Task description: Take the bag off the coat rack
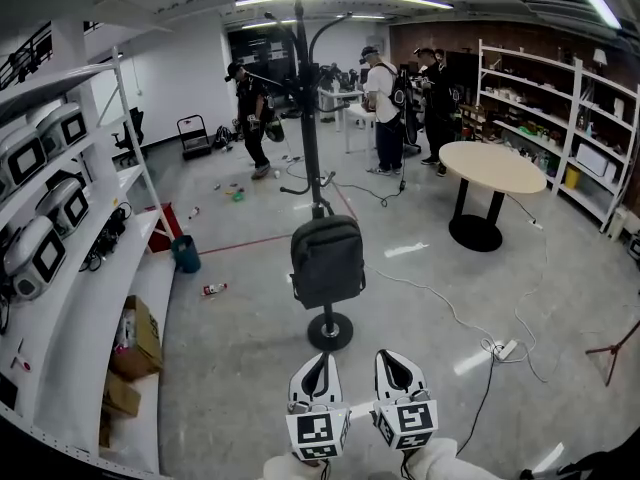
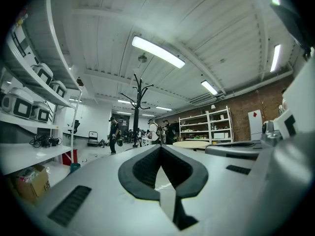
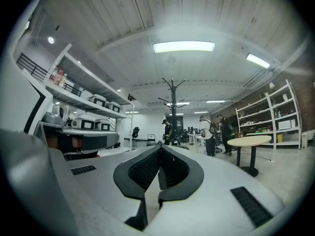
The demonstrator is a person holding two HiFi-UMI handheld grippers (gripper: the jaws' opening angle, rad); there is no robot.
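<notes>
Grey concrete floor [image 1: 230, 368] spreads through a workshop; white shelving [image 1: 95, 268] loaded with appliances lines the left; the coat rack [image 1: 308, 118] stands upright mid-room, and the black bag [image 1: 327, 261] hangs low on its pole, straight ahead of and well beyond both grippers; the left gripper [image 1: 321, 358] and right gripper [image 1: 391, 356] sit side by side at the near edge, each clenched on nothing, the left more squarely in line; only bare floor lies between; a round table [image 1: 492, 167] stands clear to the right.

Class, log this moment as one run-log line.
bag: on rack, untouched | left gripper: shut, empty | right gripper: shut, empty
</notes>
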